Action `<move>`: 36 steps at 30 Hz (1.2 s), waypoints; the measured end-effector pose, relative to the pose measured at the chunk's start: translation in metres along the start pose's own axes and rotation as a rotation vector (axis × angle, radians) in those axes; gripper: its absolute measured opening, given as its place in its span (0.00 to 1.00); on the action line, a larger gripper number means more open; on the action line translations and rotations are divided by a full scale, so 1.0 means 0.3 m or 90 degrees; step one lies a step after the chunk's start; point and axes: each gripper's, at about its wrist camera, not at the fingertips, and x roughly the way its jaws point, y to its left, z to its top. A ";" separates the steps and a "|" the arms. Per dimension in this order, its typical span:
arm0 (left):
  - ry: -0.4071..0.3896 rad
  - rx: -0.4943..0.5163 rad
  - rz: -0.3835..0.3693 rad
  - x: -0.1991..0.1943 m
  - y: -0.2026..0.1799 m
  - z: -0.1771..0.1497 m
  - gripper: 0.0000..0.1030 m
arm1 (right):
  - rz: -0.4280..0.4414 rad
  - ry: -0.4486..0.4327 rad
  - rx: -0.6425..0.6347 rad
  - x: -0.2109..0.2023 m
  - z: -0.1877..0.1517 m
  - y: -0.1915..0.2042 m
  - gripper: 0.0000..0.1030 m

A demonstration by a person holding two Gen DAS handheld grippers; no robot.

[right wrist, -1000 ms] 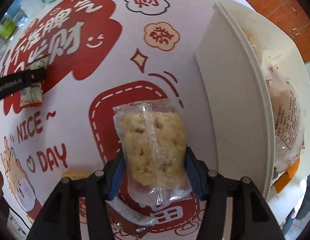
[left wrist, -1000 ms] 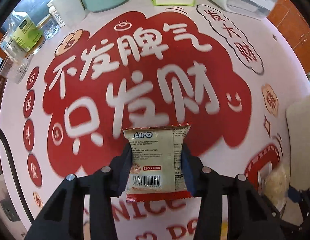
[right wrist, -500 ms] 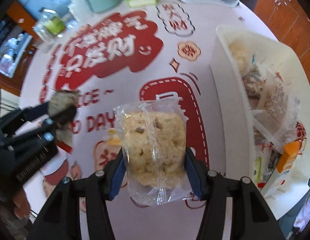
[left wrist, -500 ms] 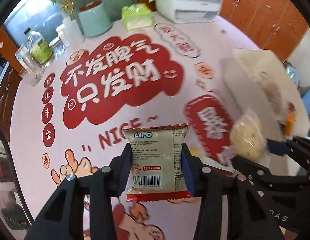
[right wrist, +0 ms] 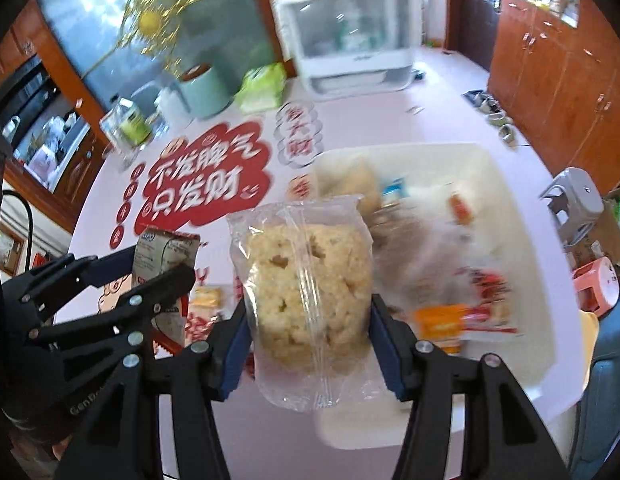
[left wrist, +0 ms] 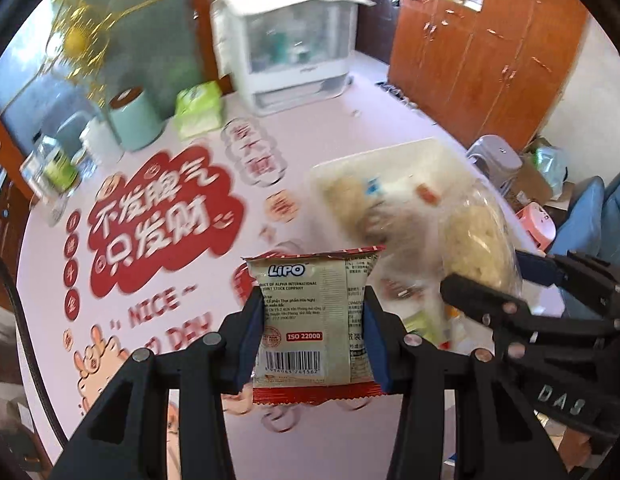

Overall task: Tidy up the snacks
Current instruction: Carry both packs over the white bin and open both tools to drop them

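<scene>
Left gripper (left wrist: 314, 326) was clamped on the Lipo packet (left wrist: 312, 320), held up off the table (left wrist: 350, 112). Right gripper (right wrist: 308, 320) gripped the clear rice-cracker pack (right wrist: 306, 280), also lifted, just left of and above the white bin (right wrist: 522, 320). The bin sat ahead and to the right of both grippers (contents blurred, already several snacks inside). To do this well: carry each pack fully over the rim before letting go, keep the grippers apart so they don't collide, and release low to avoid bouncing out.
</scene>
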 end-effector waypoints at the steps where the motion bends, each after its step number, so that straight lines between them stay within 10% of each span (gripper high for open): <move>1: -0.007 0.007 0.000 -0.006 -0.053 0.016 0.43 | -0.002 -0.006 0.003 -0.020 0.007 -0.032 0.54; 12: -0.018 0.029 0.018 0.017 -0.360 0.118 0.43 | -0.008 -0.092 0.012 -0.186 0.178 -0.356 0.54; 23: -0.008 0.025 0.067 0.058 -0.415 0.153 0.44 | 0.018 -0.085 -0.016 -0.114 0.308 -0.414 0.54; 28: -0.014 0.013 0.078 0.059 -0.397 0.145 0.85 | 0.002 -0.069 -0.028 -0.057 0.322 -0.412 0.55; 36: -0.006 -0.027 0.092 0.063 -0.343 0.134 0.85 | 0.013 -0.063 -0.018 -0.034 0.320 -0.416 0.56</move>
